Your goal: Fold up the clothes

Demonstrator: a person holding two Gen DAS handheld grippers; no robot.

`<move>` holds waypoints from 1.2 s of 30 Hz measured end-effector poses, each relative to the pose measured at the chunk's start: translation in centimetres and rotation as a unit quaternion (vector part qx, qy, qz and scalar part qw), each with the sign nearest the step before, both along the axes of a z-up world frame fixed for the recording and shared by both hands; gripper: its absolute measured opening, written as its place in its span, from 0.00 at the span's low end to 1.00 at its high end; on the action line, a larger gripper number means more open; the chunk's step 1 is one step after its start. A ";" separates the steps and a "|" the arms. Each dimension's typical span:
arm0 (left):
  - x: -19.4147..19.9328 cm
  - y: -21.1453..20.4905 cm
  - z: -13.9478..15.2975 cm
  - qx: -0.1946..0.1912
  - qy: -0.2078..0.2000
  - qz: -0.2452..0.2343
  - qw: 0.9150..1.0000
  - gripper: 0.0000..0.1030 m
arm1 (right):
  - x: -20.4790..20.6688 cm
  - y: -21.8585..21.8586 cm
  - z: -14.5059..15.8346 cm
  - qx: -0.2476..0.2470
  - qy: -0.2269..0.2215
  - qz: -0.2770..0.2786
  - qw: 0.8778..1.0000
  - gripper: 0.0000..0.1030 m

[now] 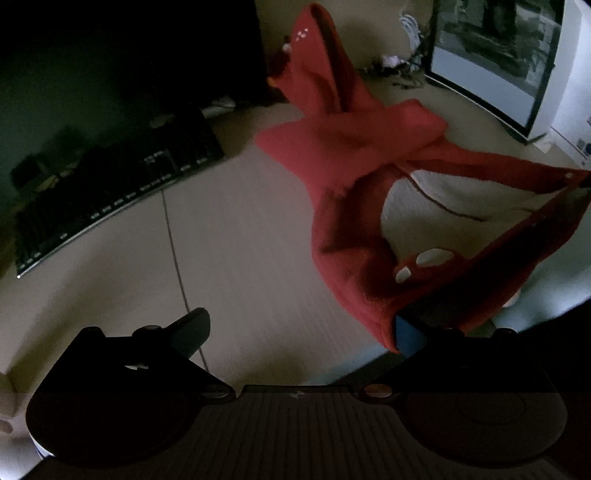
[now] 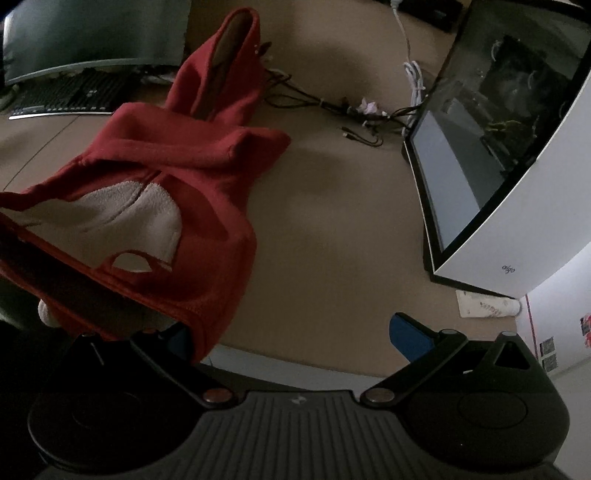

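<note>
A small red hooded garment [image 1: 354, 162] with white fleece lining [image 2: 129, 210] lies partly on the tan desk [image 1: 240, 240], its hood [image 2: 225, 62] reaching toward the back. Its near hem is lifted and blurred. In the left wrist view, my left gripper [image 1: 299, 332] stands wide open, with the red hem draped over its right blue-padded finger [image 1: 408, 338]. In the right wrist view, my right gripper [image 2: 295, 338] is also wide open, and the hem hangs over its left finger [image 2: 181, 339]. Its right finger [image 2: 410, 336] is bare.
A black keyboard [image 2: 66, 96] and a monitor [image 2: 92, 33] stand at the back left. A white computer case with a glass panel [image 2: 498, 147] stands on the right, with tangled cables [image 2: 332, 107] behind the garment. A white tube-like item [image 2: 487, 304] lies near the case.
</note>
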State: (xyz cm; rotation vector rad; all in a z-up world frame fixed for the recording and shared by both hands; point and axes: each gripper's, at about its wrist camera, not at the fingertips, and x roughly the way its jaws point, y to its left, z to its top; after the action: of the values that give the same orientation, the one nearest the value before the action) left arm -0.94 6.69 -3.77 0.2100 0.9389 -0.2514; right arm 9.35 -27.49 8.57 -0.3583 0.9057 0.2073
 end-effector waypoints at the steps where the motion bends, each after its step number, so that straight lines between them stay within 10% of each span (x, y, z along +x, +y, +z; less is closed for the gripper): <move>1: 0.1 0.0 0.2 -0.002 0.001 -0.002 1.000 1.00 | 0.2 -0.1 0.3 -0.002 0.000 0.005 1.000 1.00; 12: 9.8 -1.3 5.9 0.038 -0.081 -0.032 0.996 1.00 | 11.8 -0.1 5.1 -0.042 -0.067 0.073 0.994 1.00; 16: 17.2 -2.9 6.6 0.077 -0.159 0.033 0.984 1.00 | 21.1 1.8 4.7 -0.020 -0.124 0.002 0.992 1.00; 21: 22.0 -1.6 4.7 -0.051 -0.128 0.145 0.980 1.00 | 29.1 3.5 0.8 0.041 -0.075 -0.022 0.996 1.00; 24: 24.4 -1.0 3.8 -0.126 -0.111 0.201 0.965 1.00 | 28.3 2.4 1.8 0.108 -0.087 -0.008 0.990 1.00; 28: 19.4 -4.3 3.7 -0.176 -0.113 0.072 0.975 1.00 | 27.3 0.2 3.4 0.141 -0.121 -0.030 0.982 1.00; 32: 16.6 -7.2 0.3 -0.131 -0.096 0.019 0.986 1.00 | 25.3 0.0 3.0 0.138 -0.118 0.025 0.983 1.00; 36: 17.6 -7.1 -3.3 -0.137 -0.059 0.088 0.985 1.00 | 23.3 1.9 1.0 0.160 -0.105 0.075 0.979 1.00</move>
State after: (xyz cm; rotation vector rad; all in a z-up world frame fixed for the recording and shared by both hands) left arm 16.69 -0.44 -7.11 -0.1102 0.7913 -0.1989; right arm 32.61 -25.64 9.59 -0.1457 0.6239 0.4406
